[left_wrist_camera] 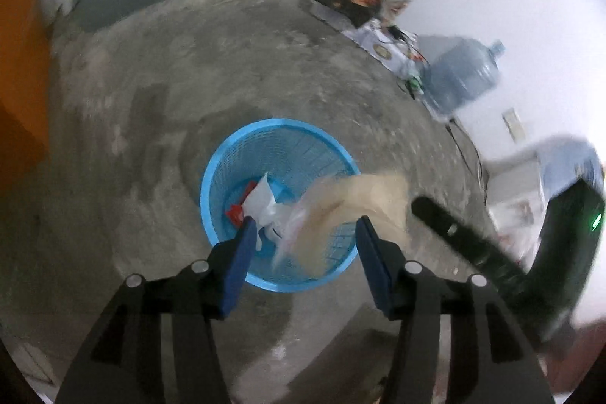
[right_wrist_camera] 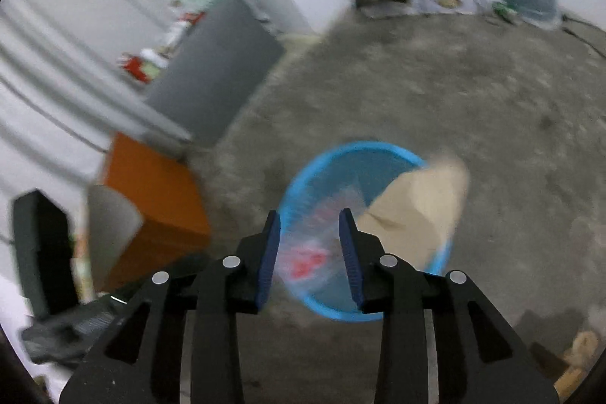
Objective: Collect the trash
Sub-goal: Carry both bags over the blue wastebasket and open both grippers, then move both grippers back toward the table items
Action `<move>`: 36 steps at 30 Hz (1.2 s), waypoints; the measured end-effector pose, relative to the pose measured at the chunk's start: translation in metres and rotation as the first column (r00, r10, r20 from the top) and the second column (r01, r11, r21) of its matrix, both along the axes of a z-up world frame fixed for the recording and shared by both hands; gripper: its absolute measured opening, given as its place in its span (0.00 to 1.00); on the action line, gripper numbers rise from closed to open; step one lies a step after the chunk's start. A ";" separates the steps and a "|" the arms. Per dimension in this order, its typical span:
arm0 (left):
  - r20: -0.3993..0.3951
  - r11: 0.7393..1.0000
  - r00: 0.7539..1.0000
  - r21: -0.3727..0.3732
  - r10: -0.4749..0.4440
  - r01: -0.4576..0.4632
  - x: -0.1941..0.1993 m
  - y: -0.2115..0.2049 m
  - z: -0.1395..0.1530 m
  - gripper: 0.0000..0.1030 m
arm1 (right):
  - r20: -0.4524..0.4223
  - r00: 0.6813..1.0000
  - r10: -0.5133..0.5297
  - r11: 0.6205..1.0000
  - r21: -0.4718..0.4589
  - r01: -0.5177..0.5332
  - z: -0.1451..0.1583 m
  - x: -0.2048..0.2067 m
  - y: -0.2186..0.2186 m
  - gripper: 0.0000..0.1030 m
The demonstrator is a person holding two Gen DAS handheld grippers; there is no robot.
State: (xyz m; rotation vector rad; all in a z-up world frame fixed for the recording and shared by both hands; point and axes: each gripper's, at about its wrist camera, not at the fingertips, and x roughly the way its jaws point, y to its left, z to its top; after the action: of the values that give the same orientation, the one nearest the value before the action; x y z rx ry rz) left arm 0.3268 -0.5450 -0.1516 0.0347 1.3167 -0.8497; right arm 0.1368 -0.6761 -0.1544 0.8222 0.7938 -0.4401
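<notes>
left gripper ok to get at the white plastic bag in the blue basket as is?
Probably yes. The left gripper is open right above the blue basket, whose top is uncovered, and the white plastic bag sits just past its left finger. A blurred tan paper bag over the rim may crowd the right finger.

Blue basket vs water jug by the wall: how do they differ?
The blue basket is an open-topped mesh tub standing mid-floor, trash inside; the water jug is a translucent closed bottle with a narrow neck, set against the wall. The basket is bright blue, the jug paler. Both are plastic and upright on the concrete floor.
</notes>
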 end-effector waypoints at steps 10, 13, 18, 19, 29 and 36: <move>0.004 0.998 1.000 -0.069 0.009 -0.009 -0.001 0.036 0.032 0.51 | 0.045 0.999 -0.007 0.999 -0.038 0.008 0.020 -0.026 0.008 0.33; -0.094 0.989 0.995 -0.145 0.020 -0.034 -0.009 0.065 0.053 0.51 | 0.087 0.996 0.019 0.995 -0.103 -0.010 0.047 -0.035 0.019 0.39; -0.139 0.972 0.990 -0.232 0.017 -0.049 -0.031 0.126 0.097 0.51 | 0.128 0.986 0.110 0.953 -0.294 -0.068 0.107 -0.052 0.059 0.70; -0.128 0.966 0.992 -0.252 0.018 -0.050 -0.034 0.143 0.109 0.51 | 0.135 0.982 0.131 0.941 -0.328 -0.081 0.117 -0.055 0.067 0.73; 0.216 0.952 0.966 -0.298 0.141 -0.072 -0.052 0.315 0.211 0.51 | 0.171 0.900 0.402 0.777 -0.583 -0.237 0.222 -0.069 0.180 0.92; 0.329 0.932 0.906 -0.328 0.266 -0.155 -0.059 0.454 0.256 0.56 | 0.213 0.790 0.575 0.798 -0.357 -0.485 0.248 -0.038 0.235 0.92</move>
State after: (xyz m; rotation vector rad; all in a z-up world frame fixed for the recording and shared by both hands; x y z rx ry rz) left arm 0.2679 -0.0907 0.1045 -0.1758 0.8125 -0.7980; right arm 0.0989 -0.4407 0.0939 0.3482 0.6112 0.0939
